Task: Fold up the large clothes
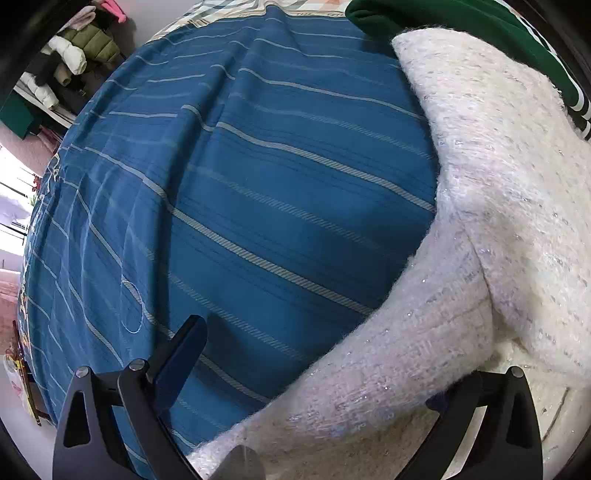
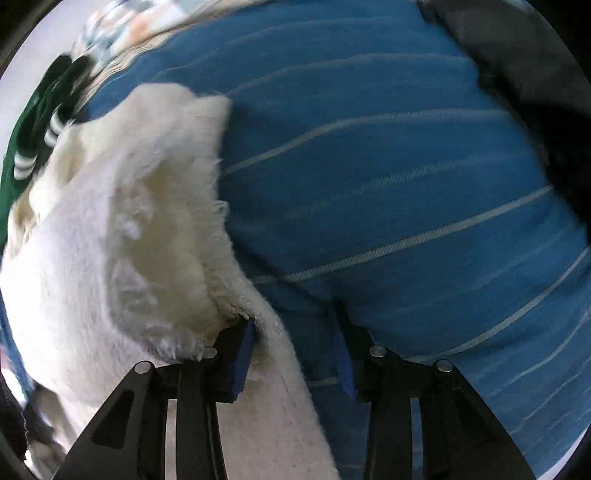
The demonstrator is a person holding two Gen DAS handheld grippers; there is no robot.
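Though blurred, white garment [image 2: 122, 229] between right hand-held gripper [image 2: 295, 350]

A fuzzy cream-white sweater [image 1: 480, 221] with glittery threads lies rumpled on a bed, one sleeve stretched out and its body bunched in thick folds.

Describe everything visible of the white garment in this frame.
The white garment is a fuzzy, tweed-like knit with small glinting threads and frayed edges. It lies spread on the blue striped bedcover, one sleeve-like length bending toward the left claw, whose open jaws straddle it. Its far edge overlaps a green garment. The right claw is open around a hem strip.
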